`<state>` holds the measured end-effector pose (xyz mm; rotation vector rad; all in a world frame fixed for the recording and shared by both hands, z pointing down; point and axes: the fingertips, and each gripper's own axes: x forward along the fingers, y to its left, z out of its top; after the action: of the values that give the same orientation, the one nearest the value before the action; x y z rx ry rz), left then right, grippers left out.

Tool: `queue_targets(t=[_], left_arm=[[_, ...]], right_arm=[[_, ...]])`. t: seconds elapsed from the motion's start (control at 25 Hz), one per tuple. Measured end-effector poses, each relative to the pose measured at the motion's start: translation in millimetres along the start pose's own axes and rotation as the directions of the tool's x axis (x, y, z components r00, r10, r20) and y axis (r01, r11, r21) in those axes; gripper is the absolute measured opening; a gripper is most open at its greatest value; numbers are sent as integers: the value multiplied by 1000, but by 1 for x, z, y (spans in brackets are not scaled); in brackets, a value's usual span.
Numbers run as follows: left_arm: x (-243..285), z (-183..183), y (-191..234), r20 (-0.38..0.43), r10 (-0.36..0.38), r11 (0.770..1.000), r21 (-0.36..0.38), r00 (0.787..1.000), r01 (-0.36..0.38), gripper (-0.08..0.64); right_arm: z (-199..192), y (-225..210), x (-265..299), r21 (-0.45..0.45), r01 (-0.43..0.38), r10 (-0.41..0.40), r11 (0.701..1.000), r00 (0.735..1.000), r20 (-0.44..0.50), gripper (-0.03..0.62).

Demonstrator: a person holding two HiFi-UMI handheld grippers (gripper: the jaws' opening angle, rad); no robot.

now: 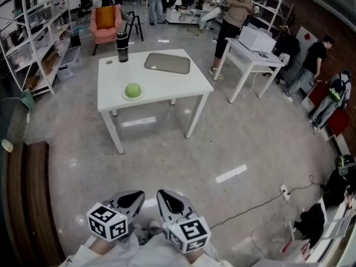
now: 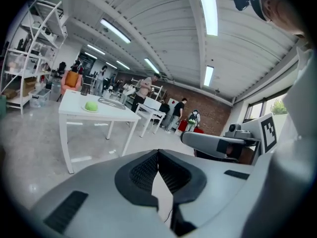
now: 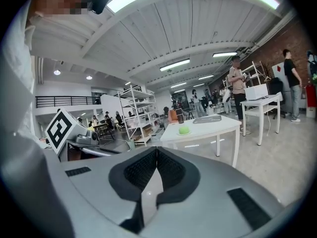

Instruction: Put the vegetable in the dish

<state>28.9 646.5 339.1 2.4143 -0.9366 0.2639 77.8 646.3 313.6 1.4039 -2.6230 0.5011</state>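
Both pairs of jaws are clenched tip to tip on nothing. Only the gripper views show this, for the left gripper [image 2: 158, 152] and the right gripper [image 3: 156, 150]. The head view shows them side by side, well apart from the white rectangular table [image 1: 167, 88]. There the round green vegetable [image 1: 133, 90] sits on a small pale dish [image 1: 124, 95], with a flat grey tray [image 1: 167, 63] and a dark tumbler [image 1: 122, 47] beyond it.

Right gripper [image 3: 156, 152] closed, empty; vegetable [image 3: 184, 130] on distant table [image 3: 206, 127].

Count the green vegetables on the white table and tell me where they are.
1: a round green vegetable sits on the dish near the front edge of the table. No other shows.
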Motion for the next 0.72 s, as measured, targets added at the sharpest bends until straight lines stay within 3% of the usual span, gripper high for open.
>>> queue_targets(t=[0.4, 0.72], left_arm=[[39, 4, 7, -19, 10, 1000, -27, 1000, -11, 8], [71, 39, 48, -12, -18, 1000, -25, 1000, 18, 8]], right_arm=[[-4, -35, 16, 41, -29, 30, 999, 999, -25, 14], [21, -66, 67, 38, 7, -7, 999, 1000, -3, 14]])
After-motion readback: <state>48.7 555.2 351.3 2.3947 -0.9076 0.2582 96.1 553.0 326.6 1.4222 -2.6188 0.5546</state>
